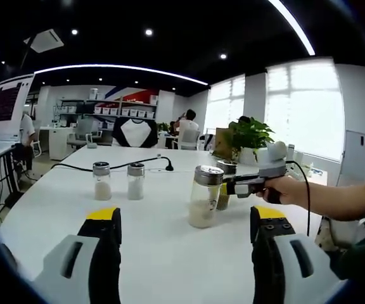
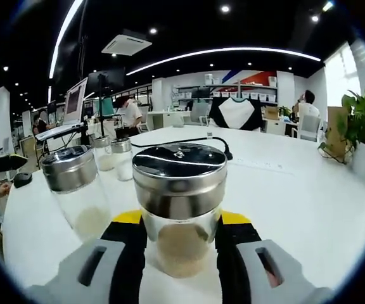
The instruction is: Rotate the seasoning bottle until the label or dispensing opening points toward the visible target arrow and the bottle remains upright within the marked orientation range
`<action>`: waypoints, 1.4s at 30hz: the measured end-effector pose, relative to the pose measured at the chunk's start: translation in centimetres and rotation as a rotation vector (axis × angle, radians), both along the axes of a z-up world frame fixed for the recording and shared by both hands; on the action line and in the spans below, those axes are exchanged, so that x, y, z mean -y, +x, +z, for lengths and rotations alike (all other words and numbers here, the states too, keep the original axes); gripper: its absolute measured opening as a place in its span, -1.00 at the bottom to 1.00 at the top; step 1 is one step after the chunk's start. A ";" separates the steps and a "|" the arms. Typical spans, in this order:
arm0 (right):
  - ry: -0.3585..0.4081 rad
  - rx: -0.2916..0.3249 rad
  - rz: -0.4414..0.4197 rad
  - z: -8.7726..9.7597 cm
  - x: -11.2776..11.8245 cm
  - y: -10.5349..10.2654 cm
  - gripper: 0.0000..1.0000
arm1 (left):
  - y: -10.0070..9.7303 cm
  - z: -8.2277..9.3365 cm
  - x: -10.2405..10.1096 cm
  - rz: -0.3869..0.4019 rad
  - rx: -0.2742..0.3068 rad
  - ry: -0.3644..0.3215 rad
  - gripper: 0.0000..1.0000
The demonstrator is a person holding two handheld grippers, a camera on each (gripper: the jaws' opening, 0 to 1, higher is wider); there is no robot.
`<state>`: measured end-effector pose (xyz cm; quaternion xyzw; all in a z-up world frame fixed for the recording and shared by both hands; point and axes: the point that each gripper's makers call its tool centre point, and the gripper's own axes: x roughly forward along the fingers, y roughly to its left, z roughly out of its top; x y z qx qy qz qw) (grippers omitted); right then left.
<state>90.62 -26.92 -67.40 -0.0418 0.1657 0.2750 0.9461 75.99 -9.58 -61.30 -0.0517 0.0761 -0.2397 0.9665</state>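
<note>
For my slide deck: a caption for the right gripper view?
Right gripper jaws flanking an upright seasoning bottle on a white table.

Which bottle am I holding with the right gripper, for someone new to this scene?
On the white table stand four glass shakers with steel lids. The seasoning bottle is the large one clamped by the right gripper, holding beige powder. Its large neighbour stands free beside it, and the two small shakers sit farther back.

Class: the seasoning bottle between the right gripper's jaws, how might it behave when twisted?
The seasoning bottle looks like smooth clear glass, so it may slip. Its metal lid above little powder suggests top-heaviness; it might tip. The right gripper flanks it.
</note>
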 end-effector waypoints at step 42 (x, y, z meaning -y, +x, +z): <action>0.005 0.000 -0.090 -0.3 1.2 -4.3 -0.19 | -0.3 -0.3 0.0 -0.005 -0.006 -0.005 0.75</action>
